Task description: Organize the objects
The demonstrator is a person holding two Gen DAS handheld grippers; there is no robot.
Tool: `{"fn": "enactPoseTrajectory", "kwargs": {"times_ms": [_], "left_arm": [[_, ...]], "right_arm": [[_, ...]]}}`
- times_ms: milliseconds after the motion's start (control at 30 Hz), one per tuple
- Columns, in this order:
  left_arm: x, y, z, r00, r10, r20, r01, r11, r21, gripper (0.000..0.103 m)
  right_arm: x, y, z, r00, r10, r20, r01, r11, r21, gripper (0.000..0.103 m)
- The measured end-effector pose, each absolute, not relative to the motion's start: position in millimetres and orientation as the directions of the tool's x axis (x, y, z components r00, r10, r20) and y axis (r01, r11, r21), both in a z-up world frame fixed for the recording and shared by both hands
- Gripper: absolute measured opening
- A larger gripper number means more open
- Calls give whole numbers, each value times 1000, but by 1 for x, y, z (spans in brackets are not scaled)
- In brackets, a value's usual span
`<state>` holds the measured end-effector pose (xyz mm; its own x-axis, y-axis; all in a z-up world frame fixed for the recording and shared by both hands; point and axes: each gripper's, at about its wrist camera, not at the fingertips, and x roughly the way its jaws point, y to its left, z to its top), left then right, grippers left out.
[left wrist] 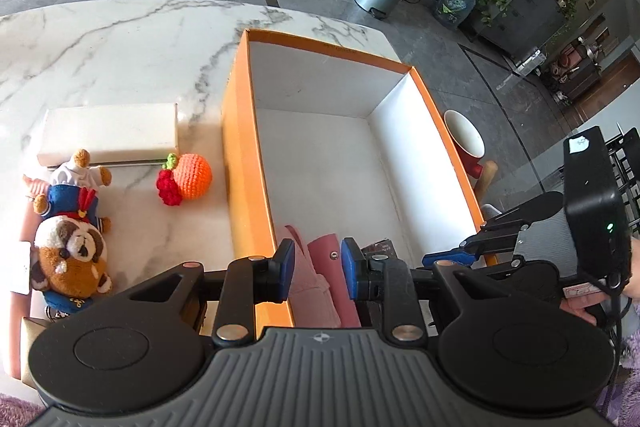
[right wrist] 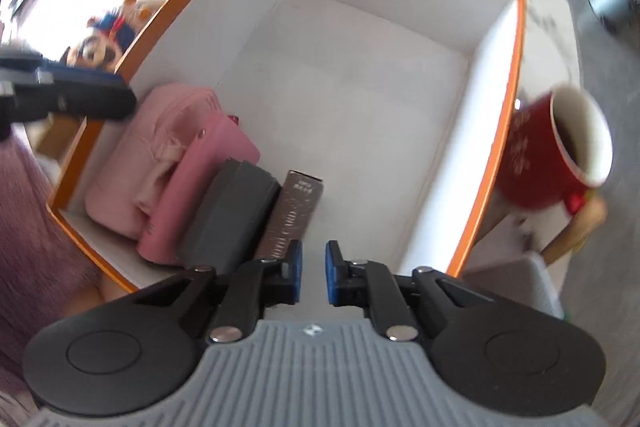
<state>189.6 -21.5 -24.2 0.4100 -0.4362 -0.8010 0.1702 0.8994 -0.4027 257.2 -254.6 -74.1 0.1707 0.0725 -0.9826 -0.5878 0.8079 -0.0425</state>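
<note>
Both grippers (left wrist: 318, 269) (right wrist: 313, 277) empty over orange box (left wrist: 240, 163) (right wrist: 516, 99); far half bare

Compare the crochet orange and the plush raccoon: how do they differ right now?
The crochet orange is a small round ball in bright orange; the plush raccoon is far larger, brown and white, in blue clothes. The orange sits nearer the orange box; the raccoon lies further left. Both are soft toys on the marble table, outside the box.
</note>
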Motion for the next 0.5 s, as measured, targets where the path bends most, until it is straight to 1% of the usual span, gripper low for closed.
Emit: {"fn": "enactPoseTrajectory", "kwargs": {"times_ms": [100,200,267,367,433,500], "left_arm": [[188,-16,-21,426,-417,-803,156,908,-389,31],[188,-13,-24,423,-403,-812,145,914,-379,31],[190,-10,-29,411,-406,-816,130,912,-388,31],[191,-10,-36,382,-417,-825,124,907,-402,31],[192,-11,-40,365,-429,-827,126,902,-413,27],[192,-11,-41,363,-426,-829,122,903,-411,26]], "right_arm": [[258,-249,-89,174,20,-985,-735,668,-116,10],[258,-244,-101,149,51,-988,-848,520,-101,8],[261,-241,-108,115,61,-991,-891,448,-76,5],[263,-236,-120,92,36,-995,-935,347,-73,4],[263,-235,-125,73,35,-997,-955,292,-60,4],[263,-233,-127,61,52,-997,-965,259,-45,4]]}}
